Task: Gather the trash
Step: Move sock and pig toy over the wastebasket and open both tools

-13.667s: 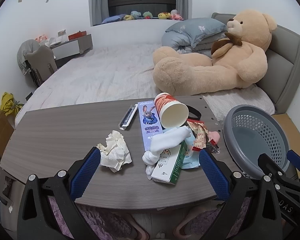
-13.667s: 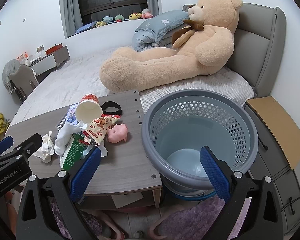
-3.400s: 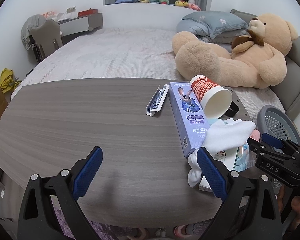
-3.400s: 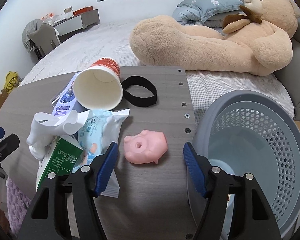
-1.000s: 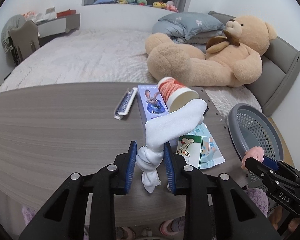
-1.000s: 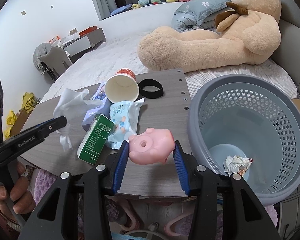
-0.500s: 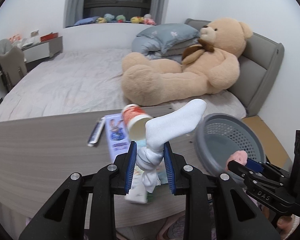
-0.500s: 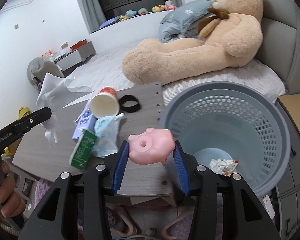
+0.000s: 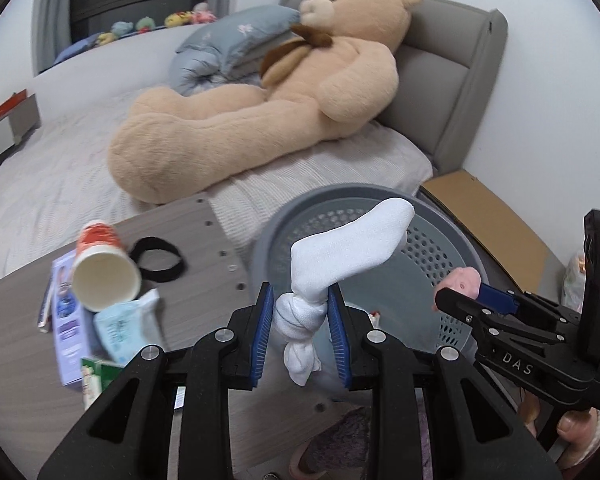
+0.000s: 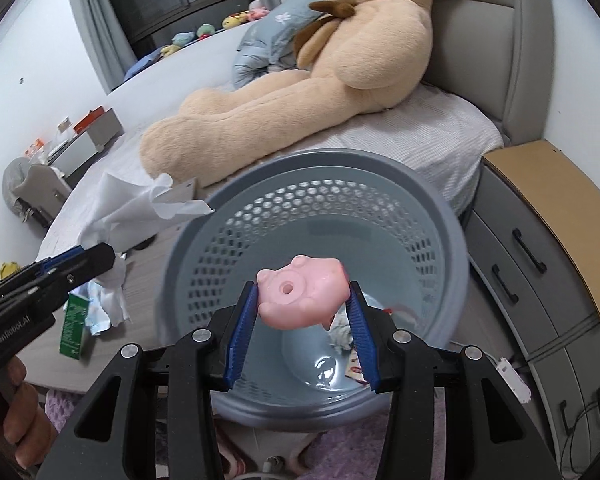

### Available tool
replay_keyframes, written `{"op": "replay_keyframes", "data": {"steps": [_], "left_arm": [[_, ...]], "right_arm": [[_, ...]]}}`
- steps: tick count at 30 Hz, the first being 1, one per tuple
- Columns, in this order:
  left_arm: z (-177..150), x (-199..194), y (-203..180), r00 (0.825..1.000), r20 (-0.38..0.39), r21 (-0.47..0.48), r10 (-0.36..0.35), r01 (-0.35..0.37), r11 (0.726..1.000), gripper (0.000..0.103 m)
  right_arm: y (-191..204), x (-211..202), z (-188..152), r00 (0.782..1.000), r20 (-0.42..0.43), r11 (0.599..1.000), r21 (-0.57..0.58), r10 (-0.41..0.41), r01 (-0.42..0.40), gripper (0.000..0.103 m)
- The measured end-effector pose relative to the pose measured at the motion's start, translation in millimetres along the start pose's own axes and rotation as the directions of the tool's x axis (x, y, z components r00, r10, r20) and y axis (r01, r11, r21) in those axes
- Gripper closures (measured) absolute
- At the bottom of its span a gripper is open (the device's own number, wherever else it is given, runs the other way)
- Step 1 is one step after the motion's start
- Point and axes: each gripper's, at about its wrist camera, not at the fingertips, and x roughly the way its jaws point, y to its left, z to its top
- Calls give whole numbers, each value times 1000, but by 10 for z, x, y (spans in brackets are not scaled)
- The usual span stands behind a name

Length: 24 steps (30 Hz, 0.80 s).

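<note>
My left gripper point(image 9: 300, 320) is shut on a knotted white sock point(image 9: 340, 256) and holds it at the near rim of the grey perforated basket point(image 9: 440, 248). My right gripper point(image 10: 302, 312) is shut on a pink pig toy point(image 10: 300, 296) and holds it over the basket's point(image 10: 259, 184) opening. Crumpled paper and a wrapper point(image 10: 342, 332) lie on the basket floor. On the wooden table point(image 9: 203, 240) lie a paper cup point(image 9: 101, 272), a blue box point(image 9: 65, 320), a light blue wipes pack point(image 9: 123, 324) and a green carton point(image 9: 95, 376).
A black hair band point(image 9: 157, 264) lies on the table by the cup. A big teddy bear point(image 9: 267, 92) lies on the bed behind. A grey drawer unit point(image 10: 540, 264) with a cardboard sheet on top stands right of the basket.
Both grippers have swung right from the table to the basket, each still holding its object. The pig toy now hangs over the basket's opening and the sock is at its rim.
</note>
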Motion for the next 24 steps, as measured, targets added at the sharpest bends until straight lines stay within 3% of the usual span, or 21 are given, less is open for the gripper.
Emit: {"op": "replay_keyframes", "data": {"steps": [12, 20, 22, 24], "left_arm": [[92, 558, -253, 994, -109, 35, -30, 34, 999, 75], [131, 651, -273, 992, -123, 20, -29, 31, 999, 73], [133, 658, -269, 991, -127, 15, -30, 32, 999, 71], [133, 652, -263, 991, -129, 12, -24, 26, 1000, 63]], "right_arm": [[-299, 283, 88, 999, -46, 999, 32, 8, -7, 59], [-388, 351, 131, 999, -45, 999, 40, 13, -11, 58], [-403, 345, 132, 999, -42, 999, 43, 11, -9, 56], [-419, 318, 126, 999, -32, 999, 48, 9, -8, 44]]}}
